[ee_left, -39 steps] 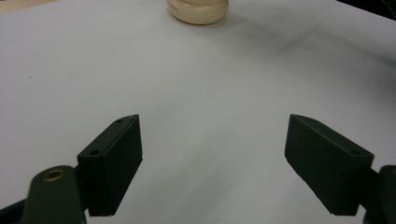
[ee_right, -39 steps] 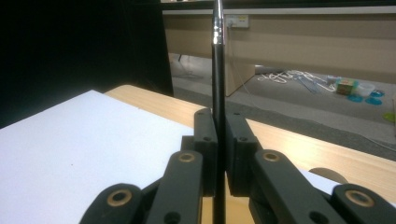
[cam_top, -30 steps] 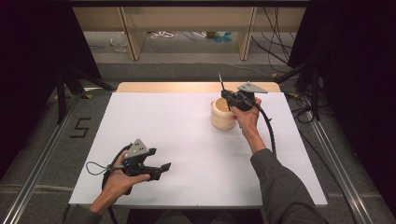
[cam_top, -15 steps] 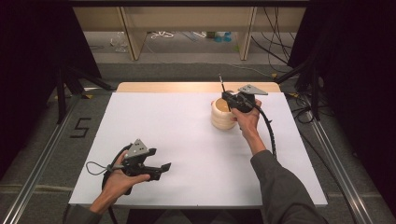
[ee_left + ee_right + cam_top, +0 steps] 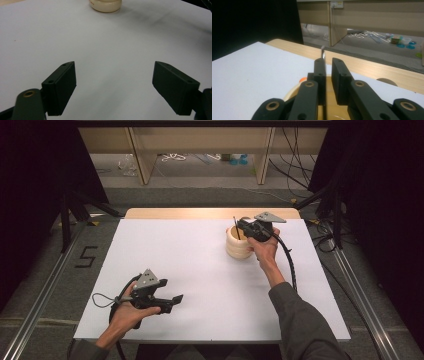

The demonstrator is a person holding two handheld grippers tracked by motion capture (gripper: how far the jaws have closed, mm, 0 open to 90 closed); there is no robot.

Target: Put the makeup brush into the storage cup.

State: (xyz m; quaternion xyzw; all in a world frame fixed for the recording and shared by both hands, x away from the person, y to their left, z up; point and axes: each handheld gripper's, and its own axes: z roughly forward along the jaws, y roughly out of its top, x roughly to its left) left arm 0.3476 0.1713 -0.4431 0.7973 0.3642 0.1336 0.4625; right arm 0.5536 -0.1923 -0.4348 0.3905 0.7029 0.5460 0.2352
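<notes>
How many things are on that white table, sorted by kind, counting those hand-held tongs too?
Cream ribbed holder: 1
Thin dark stick standing in the holder: 1
Hand-held tongs: 2, the left tongs and the right tongs
Total: 4

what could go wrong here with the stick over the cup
1. The right tongs have just been opening; the thin stick lies against one pad with a gap beside it, so it could tip or drop askew into the cream ribbed cup.
2. The hand sits right beside the cup, so pulling away might nudge it across the white table.
</notes>
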